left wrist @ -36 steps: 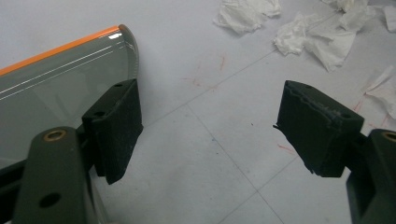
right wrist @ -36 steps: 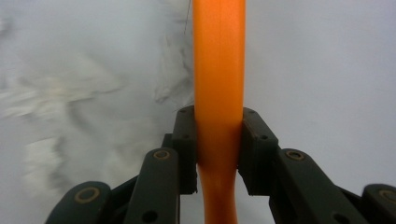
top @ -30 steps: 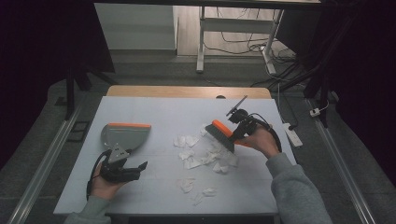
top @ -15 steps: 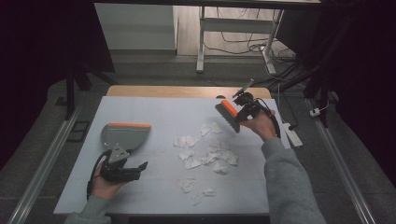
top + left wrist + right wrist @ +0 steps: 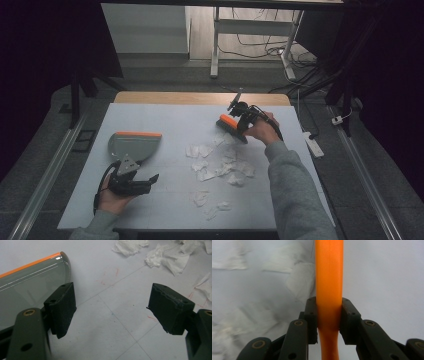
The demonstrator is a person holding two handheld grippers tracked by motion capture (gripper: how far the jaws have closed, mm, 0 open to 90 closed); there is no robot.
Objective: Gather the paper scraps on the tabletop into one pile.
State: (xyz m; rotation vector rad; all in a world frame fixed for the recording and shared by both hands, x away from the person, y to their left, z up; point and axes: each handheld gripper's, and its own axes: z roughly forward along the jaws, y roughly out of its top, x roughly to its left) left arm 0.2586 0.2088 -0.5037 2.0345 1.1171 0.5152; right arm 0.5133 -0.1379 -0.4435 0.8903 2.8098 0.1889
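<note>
Dustpan (image 5: 32, 287) cut off at left edge, paper scraps (image 5: 242, 315) blurred, brush (image 5: 329, 290) bristles hidden.

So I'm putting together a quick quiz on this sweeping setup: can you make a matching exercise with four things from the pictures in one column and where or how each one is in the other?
Things:
1. brush
2. dustpan
3. paper scraps
4. left gripper

Place or state:
A. scattered over the middle of the table
B. jaws wide apart, nothing between them
C. lying flat at the left, orange edge away from the person
D. clamped by its orange back in the right gripper

Pairs: 1-D, 2-C, 3-A, 4-B
</note>
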